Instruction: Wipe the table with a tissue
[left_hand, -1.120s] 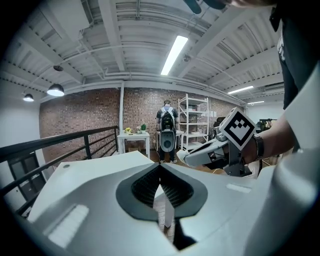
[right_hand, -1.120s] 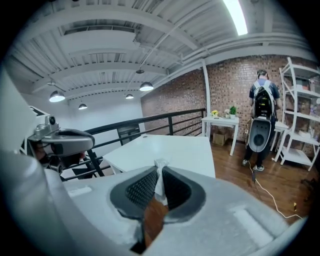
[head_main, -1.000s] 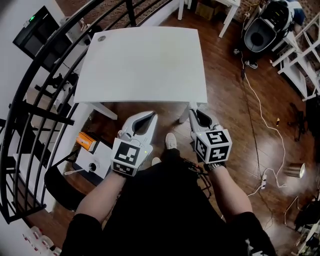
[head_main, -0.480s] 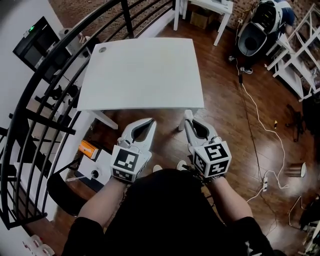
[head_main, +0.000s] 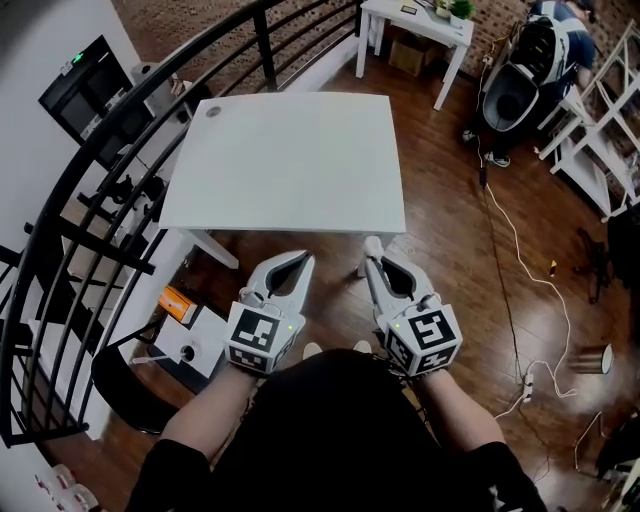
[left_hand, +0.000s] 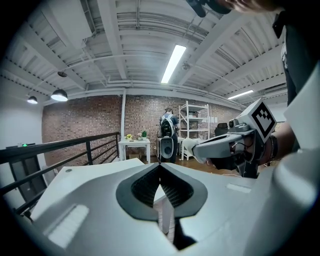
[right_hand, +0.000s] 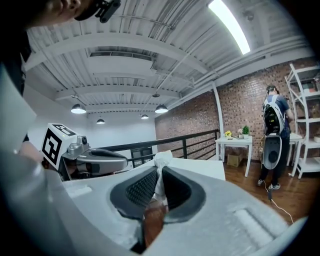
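Note:
The white table stands ahead of me, its top bare. Both grippers hover side by side over the wooden floor, just short of the table's near edge. My left gripper is shut with nothing between its jaws; its tips meet in the left gripper view. My right gripper is shut on a crumpled white tissue, which sticks up past the tips. From the left gripper view, the right gripper shows off to the right. The table lies behind the tissue.
A black curved railing runs along the table's left side. A white box sits on the floor at the left. A small white table, a stroller, white shelving and a floor cable are at the right.
The head view has shifted, so the table sits lower in it. Both grippers keep their place just before the table's near edge, jaws unchanged.

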